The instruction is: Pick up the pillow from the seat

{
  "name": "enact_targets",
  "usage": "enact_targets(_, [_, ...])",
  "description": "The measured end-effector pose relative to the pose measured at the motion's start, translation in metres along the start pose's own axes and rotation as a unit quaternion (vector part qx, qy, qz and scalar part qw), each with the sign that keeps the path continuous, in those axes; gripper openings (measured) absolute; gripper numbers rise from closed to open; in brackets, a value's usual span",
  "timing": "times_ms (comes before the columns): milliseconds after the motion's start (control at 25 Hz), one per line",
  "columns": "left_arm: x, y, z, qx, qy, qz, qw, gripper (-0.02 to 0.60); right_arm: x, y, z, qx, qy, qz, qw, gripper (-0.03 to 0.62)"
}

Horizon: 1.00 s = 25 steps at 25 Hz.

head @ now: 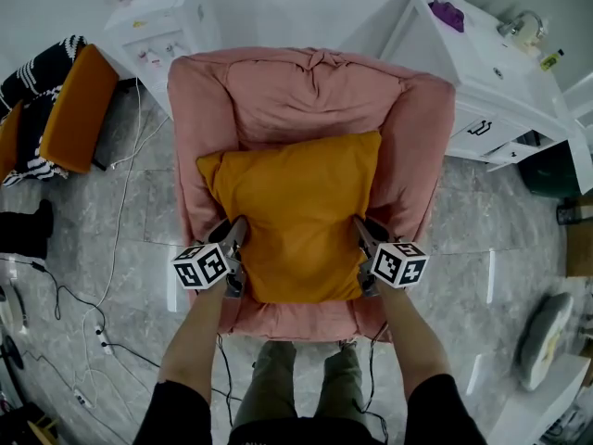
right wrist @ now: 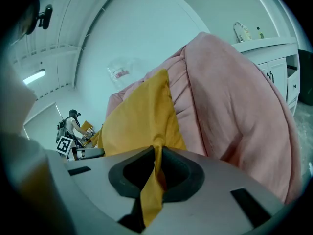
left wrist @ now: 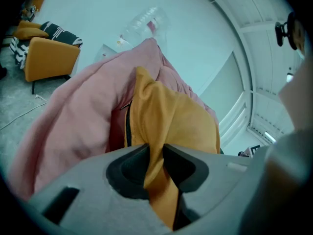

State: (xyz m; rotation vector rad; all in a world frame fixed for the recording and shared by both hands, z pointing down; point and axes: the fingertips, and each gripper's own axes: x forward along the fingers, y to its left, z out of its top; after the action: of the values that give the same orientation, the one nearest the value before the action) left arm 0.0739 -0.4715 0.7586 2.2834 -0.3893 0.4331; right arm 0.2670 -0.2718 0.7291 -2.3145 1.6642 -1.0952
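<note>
A mustard-yellow pillow (head: 301, 216) lies on the seat of a pink armchair (head: 417, 137), leaning toward its backrest. My left gripper (head: 233, 248) is at the pillow's left edge, my right gripper (head: 363, 248) at its right edge. In the left gripper view the jaws pinch a fold of the pillow (left wrist: 166, 116), and the left gripper (left wrist: 155, 153) is shut on it. In the right gripper view the right gripper (right wrist: 157, 155) likewise clamps a thin fold of the pillow (right wrist: 139, 121). The pink chair arm (right wrist: 234, 106) rises beside it.
An orange chair (head: 79, 109) with a striped cloth stands at the left. White cabinets (head: 491, 82) stand right of the armchair and another white unit (head: 157, 26) behind it. Cables (head: 111, 276) run across the grey marble floor. The person's legs (head: 296, 387) stand at the chair's front.
</note>
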Motion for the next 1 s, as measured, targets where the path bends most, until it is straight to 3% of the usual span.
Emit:
enact_targets(600, [-0.078, -0.059, -0.002, 0.046, -0.041, 0.028, 0.9977, 0.037, -0.071, 0.041, 0.002, -0.033, -0.005, 0.024, 0.999, 0.009])
enact_targets(1000, [-0.135, -0.112, 0.018, 0.074, -0.114, 0.045, 0.9897, 0.029, -0.121, 0.073, 0.018, -0.052, -0.021, 0.056, 0.997, 0.008])
